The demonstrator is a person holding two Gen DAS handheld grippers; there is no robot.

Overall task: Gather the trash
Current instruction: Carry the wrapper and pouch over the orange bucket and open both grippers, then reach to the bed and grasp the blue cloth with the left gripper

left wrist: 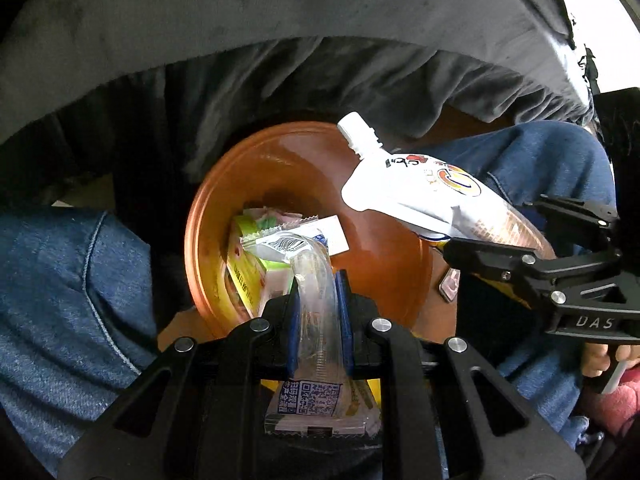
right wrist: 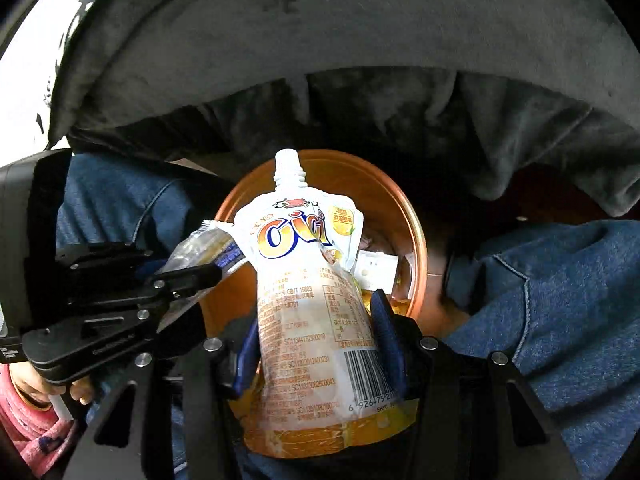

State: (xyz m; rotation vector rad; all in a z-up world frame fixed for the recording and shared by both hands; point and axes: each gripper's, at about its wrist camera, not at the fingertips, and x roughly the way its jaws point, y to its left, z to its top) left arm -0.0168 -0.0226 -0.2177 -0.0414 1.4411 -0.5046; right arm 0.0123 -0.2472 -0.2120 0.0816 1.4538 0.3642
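Observation:
An orange-brown round bin [left wrist: 280, 152] [right wrist: 412, 220] stands on the floor between a person's knees, with wrappers and a green carton [left wrist: 244, 268] inside. My left gripper [left wrist: 319, 284] [right wrist: 200, 276] is shut on a clear plastic wrapper [left wrist: 316, 312] [right wrist: 200, 244] that hangs over the bin's near rim. My right gripper [right wrist: 320, 320] [left wrist: 516, 236] is shut on a white and orange spouted drink pouch [right wrist: 308, 280] [left wrist: 416, 192], held spout forward over the bin's opening.
Knees in blue jeans [left wrist: 60, 280] [right wrist: 560, 300] flank the bin on both sides. A grey sofa cushion with a draped dark blanket [left wrist: 320, 80] [right wrist: 360, 100] lies just beyond it. A hand in a pink sleeve [right wrist: 24, 400] holds the left gripper's handle.

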